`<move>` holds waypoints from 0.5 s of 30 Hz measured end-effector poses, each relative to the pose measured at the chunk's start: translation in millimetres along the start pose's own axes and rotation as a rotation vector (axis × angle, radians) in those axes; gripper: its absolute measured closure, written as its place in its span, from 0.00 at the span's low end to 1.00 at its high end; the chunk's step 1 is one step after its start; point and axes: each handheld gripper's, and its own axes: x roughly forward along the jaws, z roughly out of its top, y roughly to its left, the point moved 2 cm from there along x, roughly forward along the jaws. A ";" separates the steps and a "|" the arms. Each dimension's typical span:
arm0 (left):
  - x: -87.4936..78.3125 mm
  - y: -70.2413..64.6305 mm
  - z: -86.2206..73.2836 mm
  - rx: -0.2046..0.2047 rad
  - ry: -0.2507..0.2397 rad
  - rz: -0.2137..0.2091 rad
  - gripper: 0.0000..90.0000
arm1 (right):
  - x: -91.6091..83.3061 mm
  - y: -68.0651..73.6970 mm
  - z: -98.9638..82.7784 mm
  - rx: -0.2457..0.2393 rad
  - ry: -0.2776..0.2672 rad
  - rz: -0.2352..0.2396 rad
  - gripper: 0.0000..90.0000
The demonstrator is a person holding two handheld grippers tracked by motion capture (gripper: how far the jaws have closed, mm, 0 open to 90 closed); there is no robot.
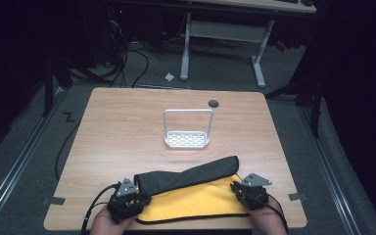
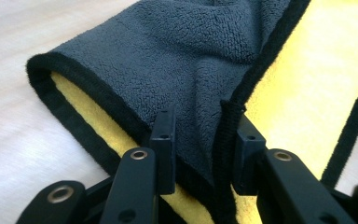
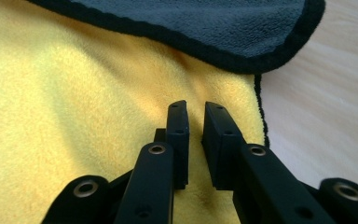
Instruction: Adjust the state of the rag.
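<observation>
Wooden table point(image 1: 127, 127) set over grey floor, white rack point(image 1: 187, 131) near centre. Yellow-and-grey cloth point(image 1: 196, 193) spread along near edge, grey side folded back over yellow. Left gripper point(image 2: 200, 140) at cloth's left end: jaws partly closed, folded grey layer bunched between them. Right gripper point(image 3: 196, 126) at right end: jaws narrowed almost together, yellow fabric pinched between pads.

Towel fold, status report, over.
Left tongs clamped on towel's grey flap; right tongs nearly shut over yellow side. Rack well clear.
</observation>
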 end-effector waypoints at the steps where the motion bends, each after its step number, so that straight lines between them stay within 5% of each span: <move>1: -0.7 -2.2 -0.5 0.006 0.008 -0.007 0.77 | -3.0 0.1 -3.1 0.004 -0.001 0.002 0.90; 4: -3.1 -5.5 2.9 0.021 0.004 -0.017 0.82 | -7.7 0.2 -5.6 0.004 -0.007 0.001 0.89; 9: -10.4 1.3 20.0 0.007 -0.072 -0.024 0.93 | -7.0 2.1 6.1 -0.022 -0.052 -0.022 0.90; 15: -17.8 34.2 56.3 -0.015 -0.148 0.050 0.94 | 6.6 2.6 6.2 -0.046 -0.009 -0.016 0.90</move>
